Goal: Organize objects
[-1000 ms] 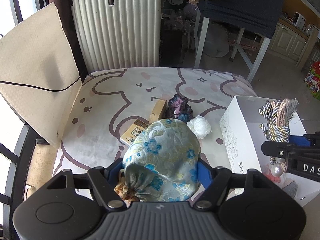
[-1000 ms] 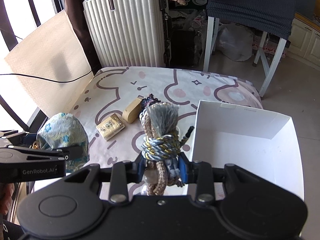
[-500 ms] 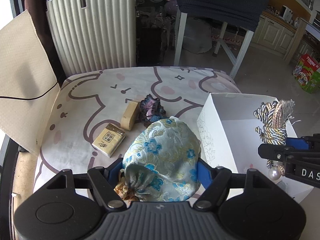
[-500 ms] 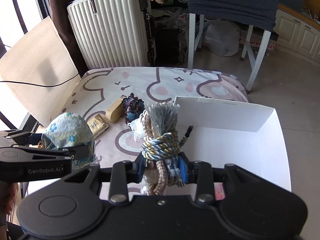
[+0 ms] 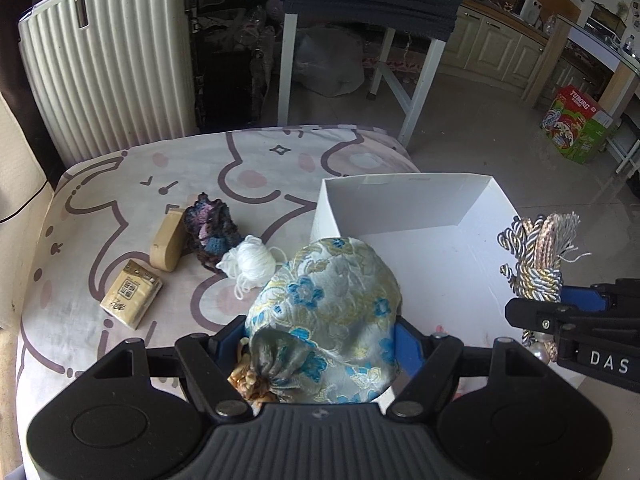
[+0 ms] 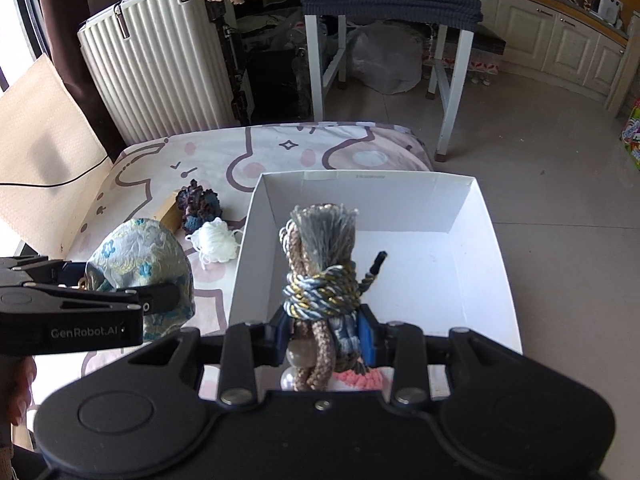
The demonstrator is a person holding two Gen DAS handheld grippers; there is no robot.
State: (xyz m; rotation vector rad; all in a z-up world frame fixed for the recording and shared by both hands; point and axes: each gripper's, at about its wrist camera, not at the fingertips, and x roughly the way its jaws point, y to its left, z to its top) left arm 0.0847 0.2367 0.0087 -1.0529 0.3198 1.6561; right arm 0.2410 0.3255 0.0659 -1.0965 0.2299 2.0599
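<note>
My left gripper (image 5: 320, 336) is shut on a blue-and-gold floral fabric pouch (image 5: 328, 312), held above the left edge of the white open box (image 5: 404, 200); the pouch also shows in the right wrist view (image 6: 140, 256). My right gripper (image 6: 324, 332) is shut on a knotted tassel cord bundle (image 6: 320, 272) with pearl beads, held over the white box (image 6: 440, 200). The cord bundle also shows in the left wrist view (image 5: 536, 256). A pink crocheted item (image 6: 360, 378) lies in the box under my right gripper.
On the cartoon-print cover (image 5: 132, 184) lie a white yarn ball (image 5: 252, 260), a dark crocheted piece (image 5: 212, 228), a wooden block (image 5: 168, 240) and a small tan packet (image 5: 132, 292). A white suitcase (image 5: 108, 60) stands behind, a white-legged table (image 5: 360, 52) to the right.
Both grippers have moved to the right with their loads. The box now lies under the right gripper, and the pouch has reached the box's left edge.
</note>
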